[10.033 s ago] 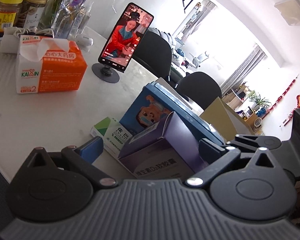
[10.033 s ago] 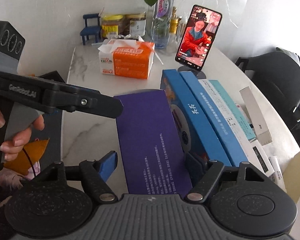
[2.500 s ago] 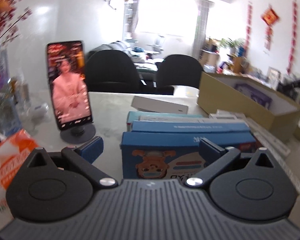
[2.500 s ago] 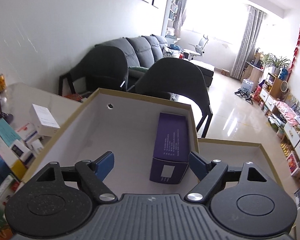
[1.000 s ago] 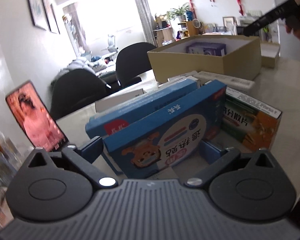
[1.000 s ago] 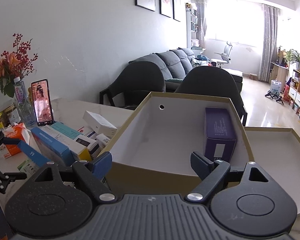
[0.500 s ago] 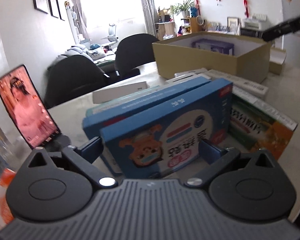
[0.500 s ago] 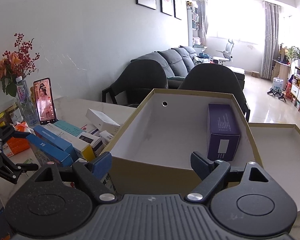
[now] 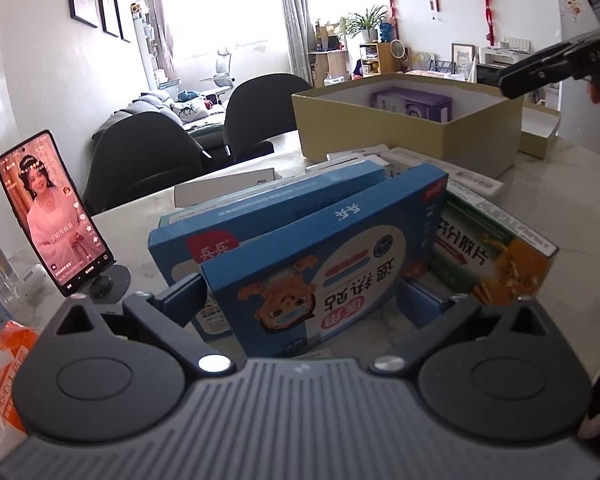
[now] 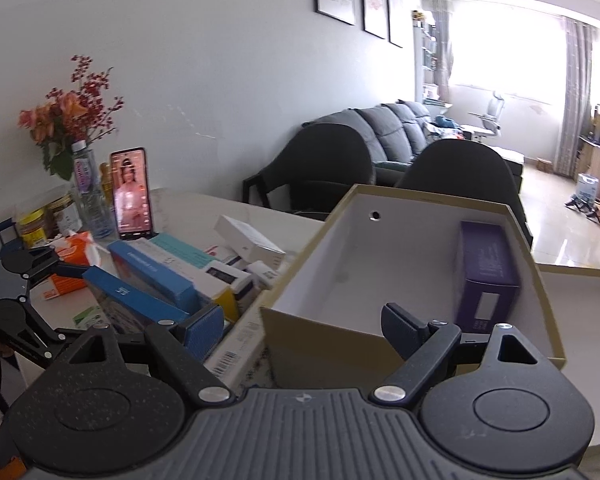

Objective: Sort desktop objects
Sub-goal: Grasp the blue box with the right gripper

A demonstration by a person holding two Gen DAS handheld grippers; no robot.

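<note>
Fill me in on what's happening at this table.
A person is sorting boxes into a cardboard box with two handheld grippers. The left gripper straddles an upright blue box in the pile; whether its pads press on the box is unclear. The right gripper hangs open and empty at the cardboard box, where a purple box already sits.

Blue cartoon-dog box (image 9: 320, 264) standing on edge, tilted, front of my row of blue boxes (image 10: 152, 276) on table. Purple box (image 10: 486, 268) upright inside open cardboard box (image 10: 400, 344), right wall.
</note>
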